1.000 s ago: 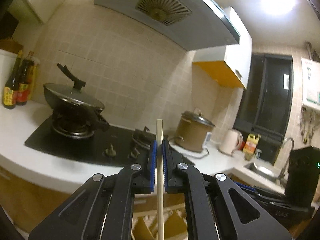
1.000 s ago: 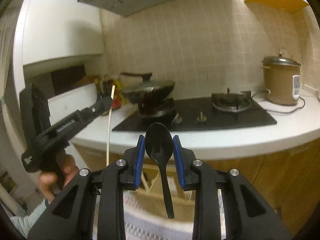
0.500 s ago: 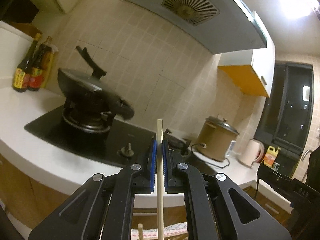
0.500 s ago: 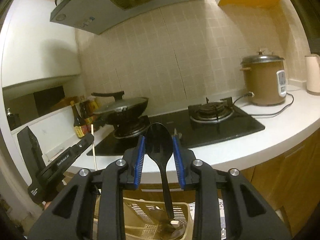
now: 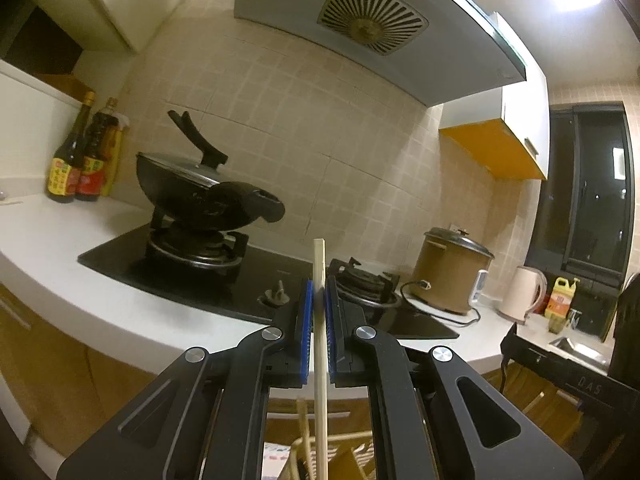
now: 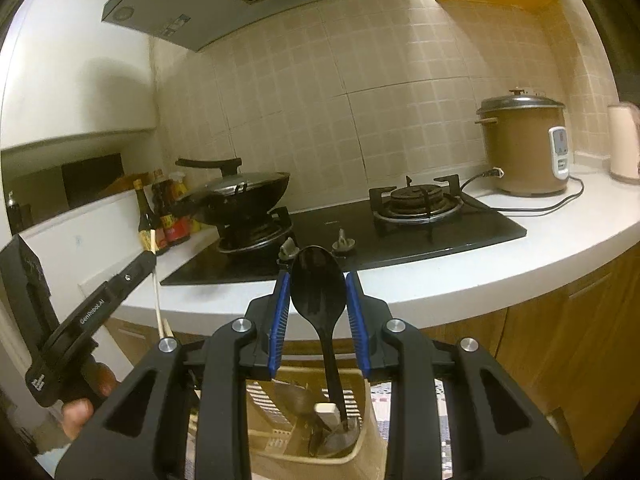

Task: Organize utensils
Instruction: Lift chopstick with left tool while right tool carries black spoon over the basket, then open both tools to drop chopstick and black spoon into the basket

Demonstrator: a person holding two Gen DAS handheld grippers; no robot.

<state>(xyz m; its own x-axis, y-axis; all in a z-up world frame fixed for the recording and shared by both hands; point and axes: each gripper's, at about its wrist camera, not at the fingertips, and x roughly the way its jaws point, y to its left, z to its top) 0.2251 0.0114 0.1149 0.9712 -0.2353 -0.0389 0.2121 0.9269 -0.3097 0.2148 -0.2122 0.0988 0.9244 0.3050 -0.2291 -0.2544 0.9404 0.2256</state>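
Both grippers hold something over a pale plastic utensil basket [image 6: 352, 454] with slotted sides. Left gripper [image 5: 319, 304] has its blue pads pressed tight together on a thin, pale wooden chopstick [image 5: 320, 344] that stands straight up, with its top poking out above the pads and its lower end going down toward the basket. Right gripper [image 6: 313, 300] is clamped on the bowl of a black plastic spoon [image 6: 318, 292], held bowl up, and the spoon's long handle hangs down into the basket, where a few dark utensils already sit; its tip reaches down among them. In the right wrist view the left gripper shows at the far left with a hand [image 6: 82, 408] around its grip, and white letters on its black side read "GenRobot.AI". The other gripper, seen at the edge of the left wrist view, has faint letters that look like "DAS". Behind both there is a white counter [image 6: 560, 248], a black glass stove [image 6: 480, 228] and a black wok with a glass lid [image 5: 192, 188]. Two dark sauce bottles with red and yellow labels [image 5: 76, 160] stand by the wall; their words are too small to read. A brown rice cooker [image 6: 520, 148] stands at the right.
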